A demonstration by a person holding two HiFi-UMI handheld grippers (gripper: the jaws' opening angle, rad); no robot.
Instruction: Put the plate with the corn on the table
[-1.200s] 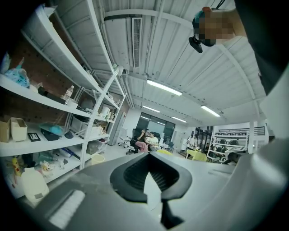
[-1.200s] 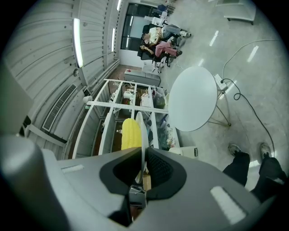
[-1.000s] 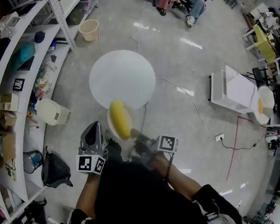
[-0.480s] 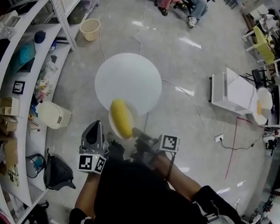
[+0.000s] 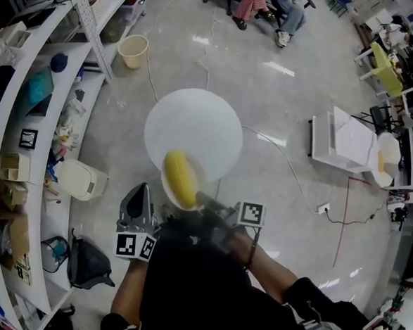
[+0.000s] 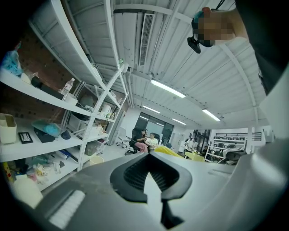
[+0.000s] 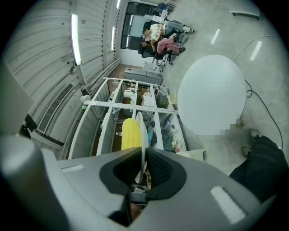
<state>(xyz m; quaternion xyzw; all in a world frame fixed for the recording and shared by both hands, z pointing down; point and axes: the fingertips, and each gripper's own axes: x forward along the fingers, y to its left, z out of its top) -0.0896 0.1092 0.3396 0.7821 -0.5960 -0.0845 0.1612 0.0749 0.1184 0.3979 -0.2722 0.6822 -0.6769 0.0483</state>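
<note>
Roughly midway, judging by the layout: plate in hand and off the ground, not yet set down. Gripping the plate by its near rim with the right hand-held gripper, pads pressed on either face of that rim, plainly so in the right gripper view, where the plate shows edge-on between them. Carrying the corn lengthwise on the plate, unspilled. Hanging in the air in front of the body, overlapping the near edge of the round white surface in the head view; impossible to tell how high above it. With the left hand-held gripper closed on nothing, raised just beside the plate on the left, touching neither plate nor corn.

Done, as far as visible: grasp secured, load raised, surface reached at its near edge. Left to do, by judgement: reaching a little further, so as to bring the whole plate over the surface rather than over its rim; lowering it level until the base rests flat; then parting the jaws and backing off without dragging the plate along. Worth watching the tilt, given a hold on one edge only and a round cob free to roll. Elsewhere only shelves at the left, a bucket on the floor and seated people at the far end of the room, all well apart from the drop spot.
</note>
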